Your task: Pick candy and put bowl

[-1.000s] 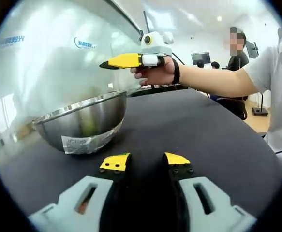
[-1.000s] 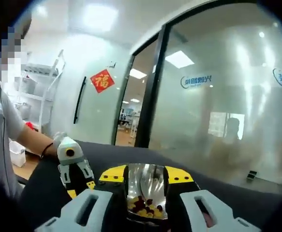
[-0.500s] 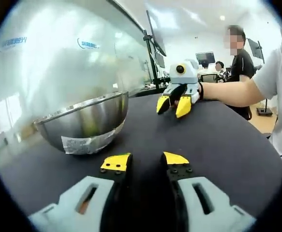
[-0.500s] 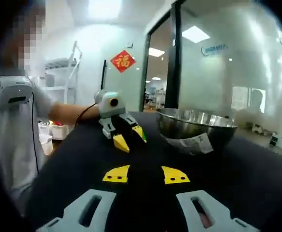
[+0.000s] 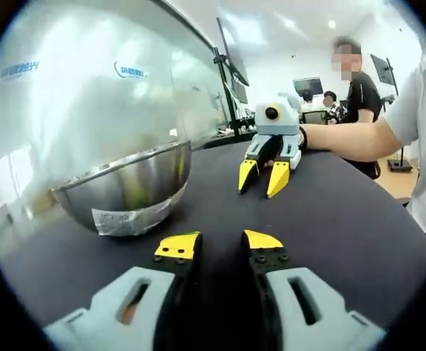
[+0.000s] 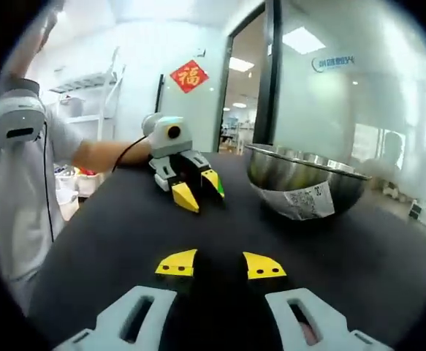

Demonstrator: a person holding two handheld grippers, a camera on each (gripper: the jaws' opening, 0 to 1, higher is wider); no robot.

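Now both claws rest low over the black table (image 5: 329,212), jaws parted and holding nothing. Ahead-left of the left gripper (image 5: 221,247) sits the steel bowl (image 5: 125,186); the right gripper (image 5: 264,172) faces it, the bowl (image 6: 306,181) ahead-right of its tips (image 6: 220,263). Candy cannot be made out.

Bowl (image 5: 125,186) interior is hidden in both views — the camera sits below the rim, so its contents can't be told. The label (image 5: 132,217) on the bowl wall has print too small to read. Frosted glass wall (image 5: 88,95) blurs everything behind it; its blue logo is illegible. Both grippers' bodies are cut off at each view's bottom edge — only the jaws show. Person's sleeve (image 5: 417,102) is cropped at the left gripper view's edge.
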